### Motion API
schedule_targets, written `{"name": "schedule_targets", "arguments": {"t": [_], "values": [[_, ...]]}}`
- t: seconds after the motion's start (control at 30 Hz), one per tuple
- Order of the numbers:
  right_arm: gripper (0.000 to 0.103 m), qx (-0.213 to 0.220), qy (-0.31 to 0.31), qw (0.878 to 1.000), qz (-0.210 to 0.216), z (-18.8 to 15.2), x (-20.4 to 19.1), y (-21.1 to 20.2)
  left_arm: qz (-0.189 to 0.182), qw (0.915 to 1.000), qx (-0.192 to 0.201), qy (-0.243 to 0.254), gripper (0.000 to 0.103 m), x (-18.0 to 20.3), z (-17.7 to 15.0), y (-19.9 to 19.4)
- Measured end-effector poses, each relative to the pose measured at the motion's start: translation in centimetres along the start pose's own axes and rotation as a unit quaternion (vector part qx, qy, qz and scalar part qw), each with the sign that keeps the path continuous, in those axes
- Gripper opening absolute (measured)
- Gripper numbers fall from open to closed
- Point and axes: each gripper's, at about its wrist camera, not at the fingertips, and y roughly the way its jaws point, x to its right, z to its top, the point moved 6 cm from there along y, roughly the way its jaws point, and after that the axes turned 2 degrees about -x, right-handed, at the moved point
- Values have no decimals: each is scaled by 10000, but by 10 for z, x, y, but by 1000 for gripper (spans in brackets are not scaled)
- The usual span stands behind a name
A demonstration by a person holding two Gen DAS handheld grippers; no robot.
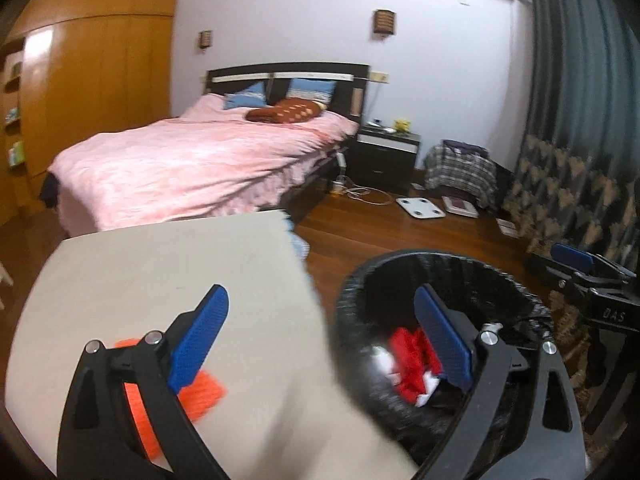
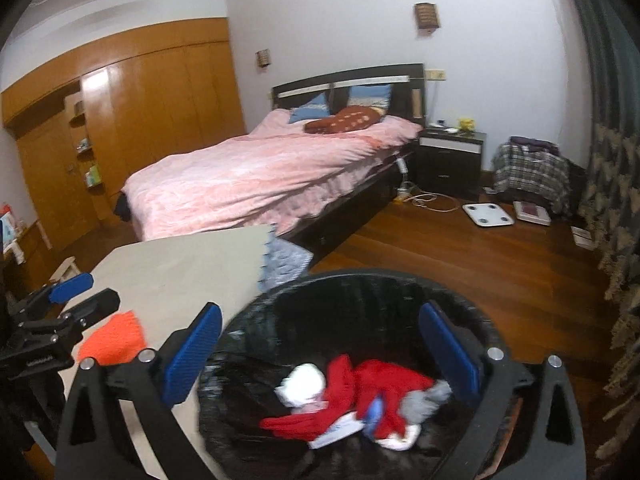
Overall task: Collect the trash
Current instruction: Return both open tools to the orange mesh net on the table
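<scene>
Currently, 1 piece of trash remains outside the bin: the orange scrap (image 1: 200, 394) lies flat on the beige table (image 1: 160, 280), at the left of both views. Your left gripper (image 1: 320, 336) hangs above the gap between table and bin, its jaws wide apart and holding nothing; the left blue pad sits over the orange scrap, the right pad over the bin mouth.

Risk 1: the scrap looks thin and flat. If you close the jaws too high, the pads can slide over it or push it along the smooth tabletop toward the edge, and it can drop to the wooden floor (image 1: 400, 240).

Moving right, the black-lined trash bin (image 2: 360, 280) stands just beside the table. It already holds red and white crumpled pieces (image 2: 360, 396). Your right gripper (image 2: 320, 344) hovers over the bin opening, jaws also spread and empty.

Risk 2: the 2 grippers are near each other. If you carry the scrap across while the right gripper stays over the bin, the tools can collide.

Risk 3: a finger catching the loose liner can pull it off the rim or tip the bin.
</scene>
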Motion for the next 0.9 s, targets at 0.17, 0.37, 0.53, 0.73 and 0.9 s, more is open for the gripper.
{"name": "schedule_targets", "arguments": {"t": [0.17, 0.37, 0.53, 0.73, 0.9], "values": [[97, -56, -225, 9990, 394, -1, -47, 11, 474, 9987, 58, -172, 92, -47, -9, -22], [97, -95, -483, 9954, 816, -2, -101, 26, 986, 9945, 55, -345, 92, -99, -20, -41], [97, -189, -575, 9919, 1116, -7, -138, 43, 1359, 9896, 30, -481, 92, -138, -30, -52], [97, -375, -835, 9871, 1312, -20, -177, 68, 1712, 9833, 5, -619, 92, -177, -43, -63], [97, -631, -1056, 9826, 1388, -41, -205, 93, 1917, 9793, -48, -648, 92, -202, -55, -65]]}}
